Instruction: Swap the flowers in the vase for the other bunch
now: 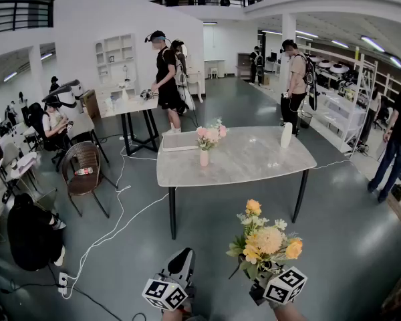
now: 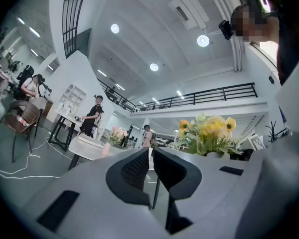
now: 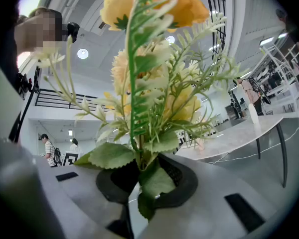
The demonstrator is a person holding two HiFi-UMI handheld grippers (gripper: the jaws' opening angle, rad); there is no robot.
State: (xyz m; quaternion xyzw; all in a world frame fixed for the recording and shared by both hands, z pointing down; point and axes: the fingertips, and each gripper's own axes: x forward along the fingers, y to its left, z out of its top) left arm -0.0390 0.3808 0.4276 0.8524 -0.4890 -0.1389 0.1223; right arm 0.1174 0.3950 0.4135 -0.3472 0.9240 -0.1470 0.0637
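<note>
- My right gripper (image 1: pixel 263 273) is clamped on the stems of the yellow bunch (image 1: pixel 266 241), held upright low in front of me.
- My left gripper (image 1: pixel 184 260) is closed on nothing, its jaws together and bare.
- The pink bunch (image 1: pixel 210 134) is still in the vase (image 1: pixel 204 158), which stands towards the left of the table (image 1: pixel 254 162), well away from both grippers.
- As I judge it, nothing of the swap is done. I have the replacement in hand but have not reached the table.
- Left to do: get to the table, open the left gripper and draw the pink bunch out, lay it aside, then drop the yellow stems into the vase.
- Only the head view gives me the whole layout: the floor between me and the table, and a tall white container (image 1: pixel 286 135) on its right side.
- The right gripper view shows what the head view hides: stems and a leaf pinched between the pads (image 3: pixel 177 171). Blooms fill that view, and I cannot pick out the vase there.
- The left gripper view shows its empty jaws, with the pink bunch (image 2: pixel 117 133) far off and the yellow bunch (image 2: pixel 209 132) alongside.
</note>
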